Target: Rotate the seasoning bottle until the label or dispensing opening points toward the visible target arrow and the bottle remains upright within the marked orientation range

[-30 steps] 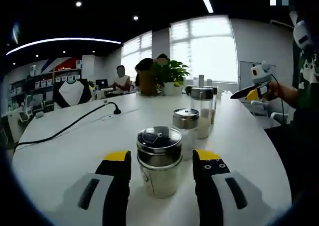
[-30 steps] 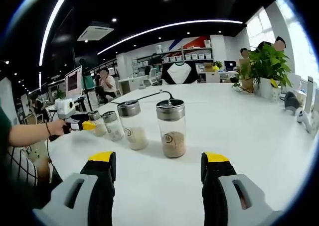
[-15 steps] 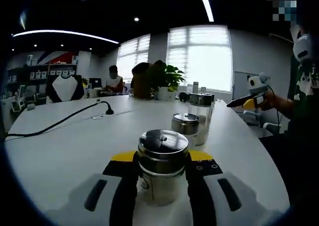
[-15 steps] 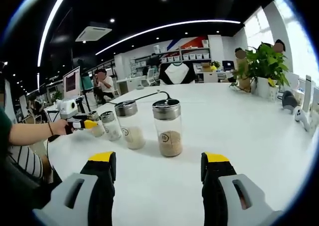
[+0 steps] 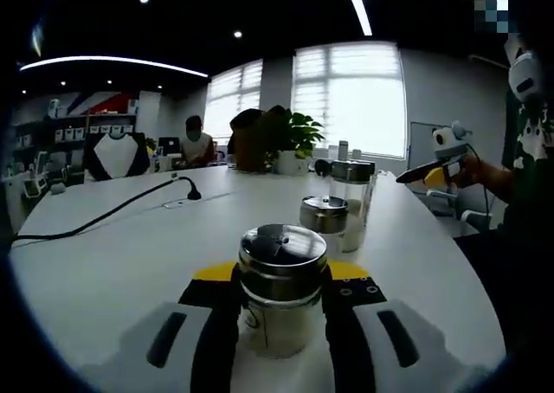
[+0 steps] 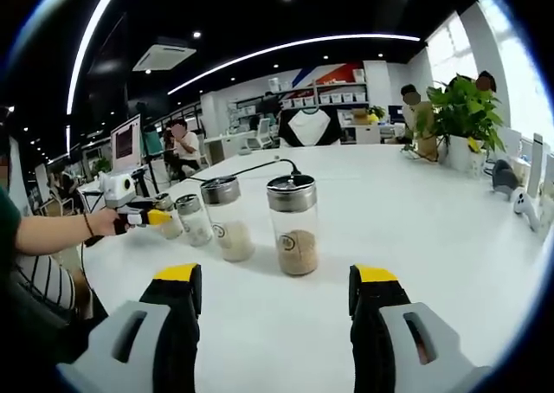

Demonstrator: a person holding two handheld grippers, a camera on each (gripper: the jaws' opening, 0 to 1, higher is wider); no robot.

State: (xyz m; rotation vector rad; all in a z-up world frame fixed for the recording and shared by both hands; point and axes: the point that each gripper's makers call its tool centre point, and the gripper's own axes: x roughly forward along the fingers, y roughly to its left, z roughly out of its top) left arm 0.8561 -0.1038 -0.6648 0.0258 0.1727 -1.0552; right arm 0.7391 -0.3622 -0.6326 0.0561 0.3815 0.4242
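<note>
1. Black jaws with yellow tips on the left gripper (image 5: 281, 302) are sitting closed against both sides of the nearest bottle (image 5: 282, 289), gripping its glass body just below the steel lid.
2. That bottle is standing upright on the white table (image 5: 112, 263), at the near end of a row of bottles; in the right gripper view it is showing as the far-left bottle (image 6: 166, 216), with the left gripper (image 6: 154, 218) at it.
3. Pale seasoning is filling its lower part; I cannot tell which way its label or lid holes are pointing, and I am not making out any target arrow on the table.
4. Wide-open jaws on the right gripper (image 6: 275, 296) are holding nothing, resting near the table and aiming at the tall jar (image 6: 294, 225) of tan grains, well apart from it.
5. Next along the row, a short bottle (image 5: 324, 222) is standing just behind the gripped one, so a turn is calling for care on that side.
6. To do the turn well, I judge the wrist should be rolling about the bottle's own upright axis, keeping the base flat on the table and the grip firm enough to stop slipping.
7. Turning slowly in small steps, while watching for the label coming round, should be helping it stay upright and within range.
</note>
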